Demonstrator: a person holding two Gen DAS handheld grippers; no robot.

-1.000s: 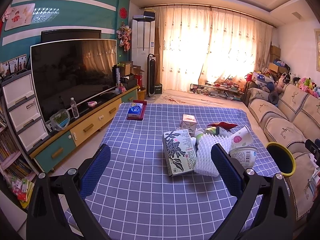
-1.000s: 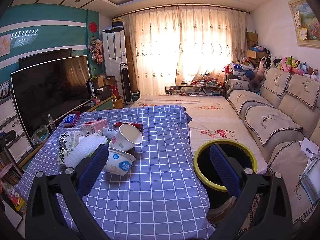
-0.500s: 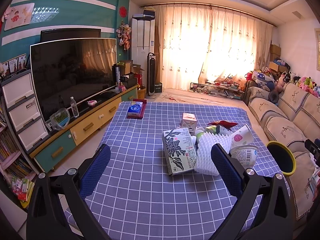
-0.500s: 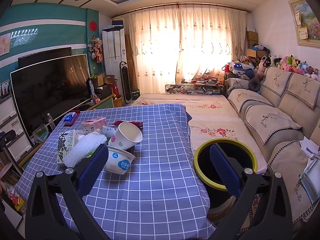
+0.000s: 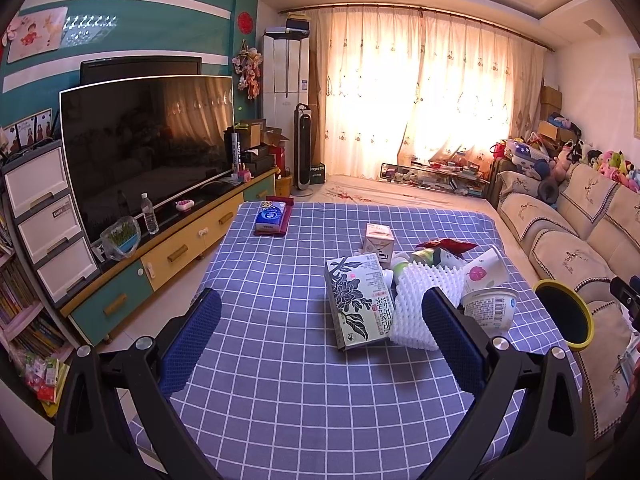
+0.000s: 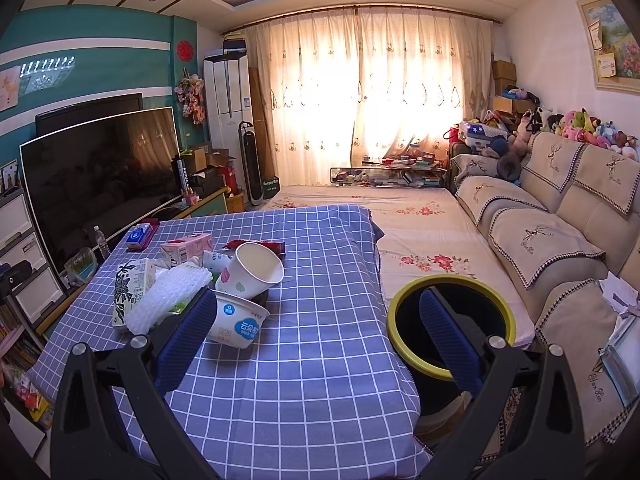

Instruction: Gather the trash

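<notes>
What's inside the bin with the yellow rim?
The bin stands on the floor beside the table. Its inside looks dark; no trash shows in it. The right gripper's finger covers part of the opening, and the bottom is out of sight.

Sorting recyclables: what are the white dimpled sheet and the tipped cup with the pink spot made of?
White dimpled sheet: seemingly soft foam netting, matte, with a raised cell pattern. Tipped white cup with the pink spot: probably paper, matte, thin rolled rim, printed side.
</notes>
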